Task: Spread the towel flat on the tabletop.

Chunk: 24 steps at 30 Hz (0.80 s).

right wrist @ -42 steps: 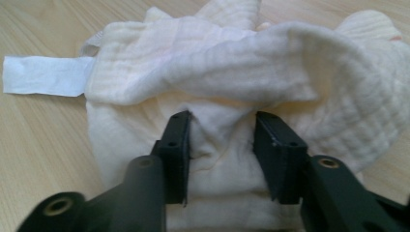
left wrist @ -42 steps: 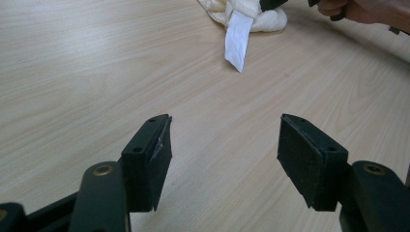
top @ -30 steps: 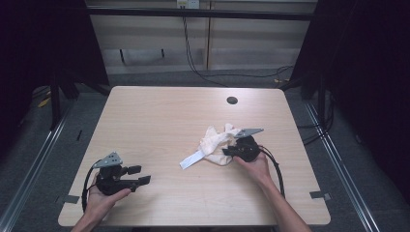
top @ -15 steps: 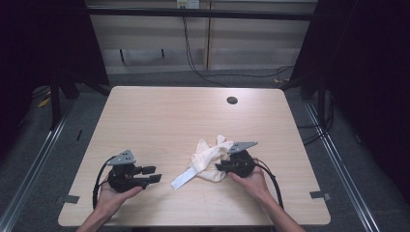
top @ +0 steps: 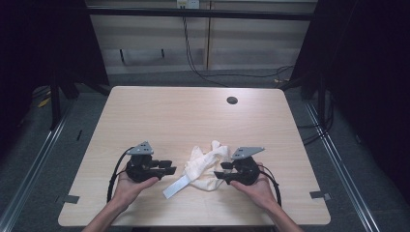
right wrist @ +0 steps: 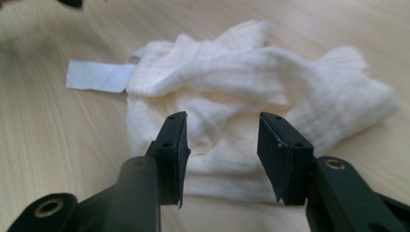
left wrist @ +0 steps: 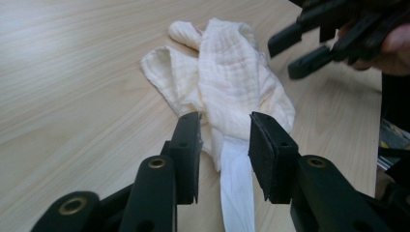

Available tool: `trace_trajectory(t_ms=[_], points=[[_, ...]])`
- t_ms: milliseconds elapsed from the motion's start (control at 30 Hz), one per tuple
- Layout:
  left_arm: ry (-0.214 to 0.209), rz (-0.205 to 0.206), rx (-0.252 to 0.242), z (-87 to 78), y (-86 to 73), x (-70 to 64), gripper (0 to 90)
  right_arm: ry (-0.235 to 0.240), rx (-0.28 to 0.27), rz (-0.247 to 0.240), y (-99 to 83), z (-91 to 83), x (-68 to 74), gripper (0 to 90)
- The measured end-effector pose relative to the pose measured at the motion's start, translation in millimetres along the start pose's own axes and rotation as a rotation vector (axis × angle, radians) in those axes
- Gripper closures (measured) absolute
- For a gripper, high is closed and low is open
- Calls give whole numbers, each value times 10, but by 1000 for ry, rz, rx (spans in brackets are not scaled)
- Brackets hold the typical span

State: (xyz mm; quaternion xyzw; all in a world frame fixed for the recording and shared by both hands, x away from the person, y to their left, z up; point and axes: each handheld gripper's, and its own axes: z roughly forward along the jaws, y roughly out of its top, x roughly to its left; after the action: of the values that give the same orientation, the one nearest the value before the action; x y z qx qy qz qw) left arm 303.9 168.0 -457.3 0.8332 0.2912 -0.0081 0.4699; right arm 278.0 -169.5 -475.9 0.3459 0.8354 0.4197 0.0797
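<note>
Both my grippers, left (left wrist: 225,159) and right (right wrist: 222,157), stood spread before the crumpled muslin cloth (top: 205,166); soft, light, floppy, I judged it best pinched at its edge beside the white tag (left wrist: 237,186).

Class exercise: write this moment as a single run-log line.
left gripper: open, facing cloth's white tag | right gripper: open at cloth | cloth: crumpled on table, ungrasped

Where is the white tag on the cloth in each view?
High view: the tag lies low, left of centre, between the two grippers.
Left gripper view: tag at bottom centre, between the open jaws.
Right gripper view: tag at upper left.
Shared landmark: the crumpled cloth it hangs from.
</note>
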Motion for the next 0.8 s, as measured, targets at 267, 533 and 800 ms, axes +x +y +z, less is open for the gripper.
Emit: trace_trajectory(t_ms=[267, 533, 800], points=[[-15, 0, 42, 239, 57, 21, 673, -92, -64, -4, 131, -248, -328, 770], [-23, 7, 65, 396, 72, 31, 676, -52, -67, 49, 238, 1, -532, 583], [-4, -1, 89, 514, 22, 21, 549, -64, 32, -14, 19, 213, -422, 754]])
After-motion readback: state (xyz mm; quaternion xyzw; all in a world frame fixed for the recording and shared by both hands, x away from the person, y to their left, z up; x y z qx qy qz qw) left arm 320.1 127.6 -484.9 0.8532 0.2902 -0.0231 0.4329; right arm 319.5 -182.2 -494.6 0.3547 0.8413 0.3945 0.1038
